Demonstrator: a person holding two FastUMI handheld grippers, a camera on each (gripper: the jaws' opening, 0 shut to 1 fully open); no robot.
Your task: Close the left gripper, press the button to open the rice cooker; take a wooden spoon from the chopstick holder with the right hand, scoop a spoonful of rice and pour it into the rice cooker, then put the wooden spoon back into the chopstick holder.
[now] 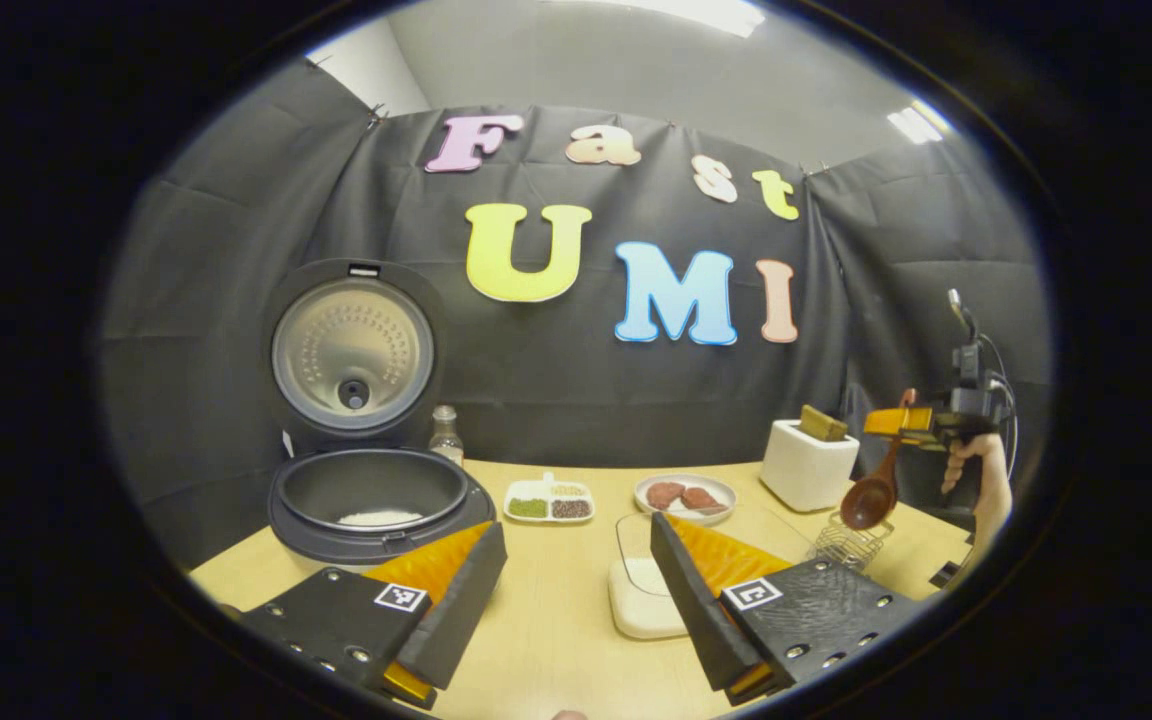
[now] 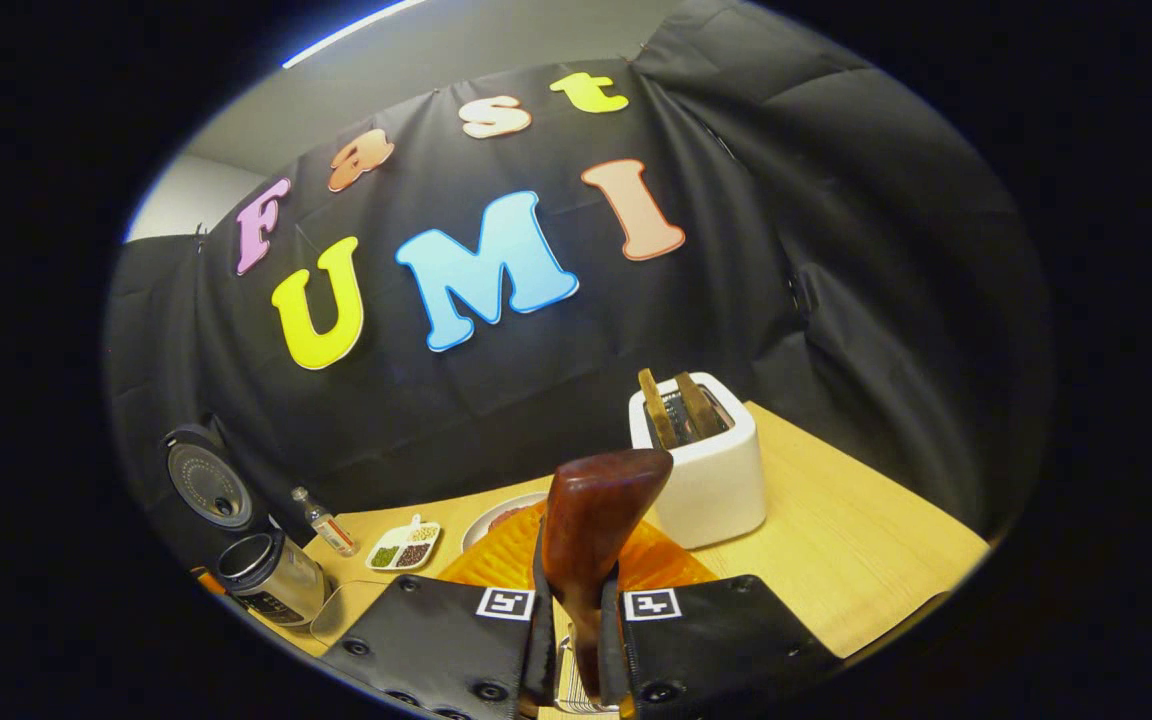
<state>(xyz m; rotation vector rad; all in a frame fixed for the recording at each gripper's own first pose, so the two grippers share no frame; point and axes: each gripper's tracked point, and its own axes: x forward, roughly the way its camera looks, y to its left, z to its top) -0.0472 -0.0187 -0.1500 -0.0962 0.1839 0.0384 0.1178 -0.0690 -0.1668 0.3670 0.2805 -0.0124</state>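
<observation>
Overhead, wooden spoon (image 2: 591, 540) in right claw (image 2: 576, 620).

Glossy wooden spoon (image 2: 591, 520), matt pale wooden table (image 1: 556, 640), shiny metal cooker lid (image 1: 353, 352).

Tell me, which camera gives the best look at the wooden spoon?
The left gripper view: the whole wooden spoon hangs from the right gripper, bowl down over the wire holder. The right gripper view gives its handle close up, clamped.
</observation>
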